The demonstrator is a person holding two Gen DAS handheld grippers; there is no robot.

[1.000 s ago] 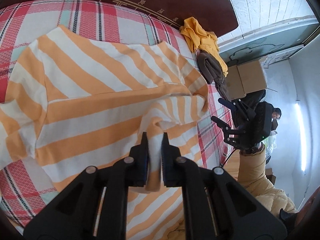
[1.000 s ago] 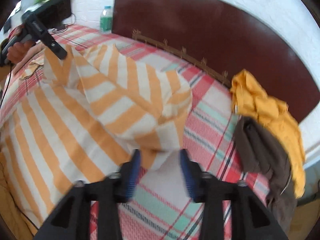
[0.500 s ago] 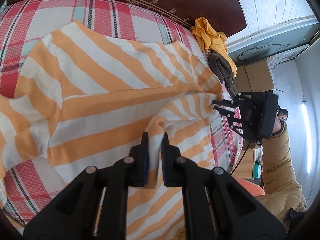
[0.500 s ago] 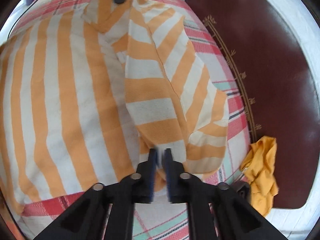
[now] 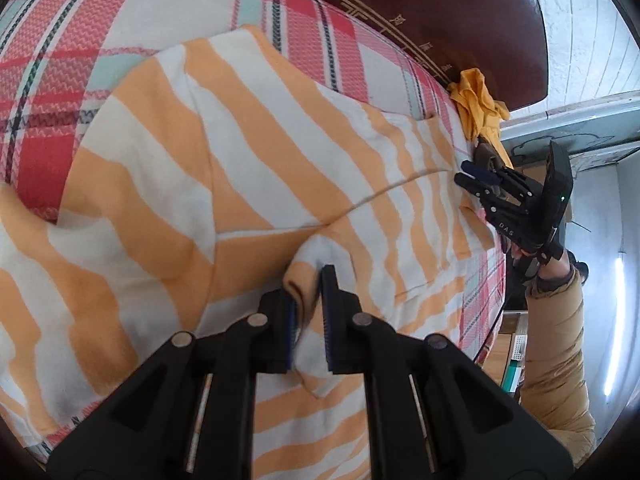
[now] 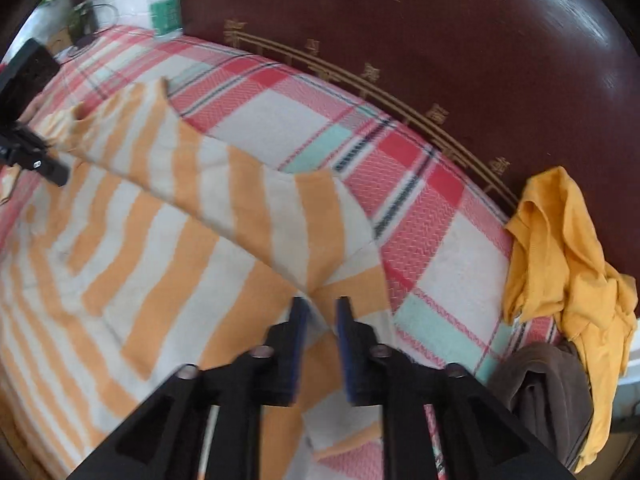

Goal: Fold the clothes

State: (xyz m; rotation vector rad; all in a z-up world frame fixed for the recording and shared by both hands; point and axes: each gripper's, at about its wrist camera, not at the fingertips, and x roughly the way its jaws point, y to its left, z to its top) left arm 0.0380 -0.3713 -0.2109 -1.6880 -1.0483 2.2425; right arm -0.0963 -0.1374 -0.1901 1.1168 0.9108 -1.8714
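Two grippers work over one orange-and-white striped garment [image 5: 248, 184] spread on a bed with a red plaid cover [image 5: 60, 52], against a dark headboard [image 6: 400, 28].

The left wrist view alone shows the person's tan padded sleeve [image 5: 556, 344] and the right gripper [image 5: 466, 172] from outside, held out at the garment's far edge, its fingers pointing toward the cloth. The right wrist view alone shows a green-labelled bottle [image 6: 164, 8] at the bed's far corner, and the yellow garment [image 6: 560, 248] and brown garment [image 6: 548, 388] in full, heaped by the headboard.

The left gripper [image 5: 310, 312] tilts down onto the bed, its jaws narrow and clamped on a raised fold of the striped garment. The right gripper's jaws stand slightly apart and have just been opening; striped cloth lies below and between them, and the pads do not press on it.

Motion blur softens the right wrist view. The left gripper appears there only partly, cut by the left edge. The garment's near edge runs out of both views.
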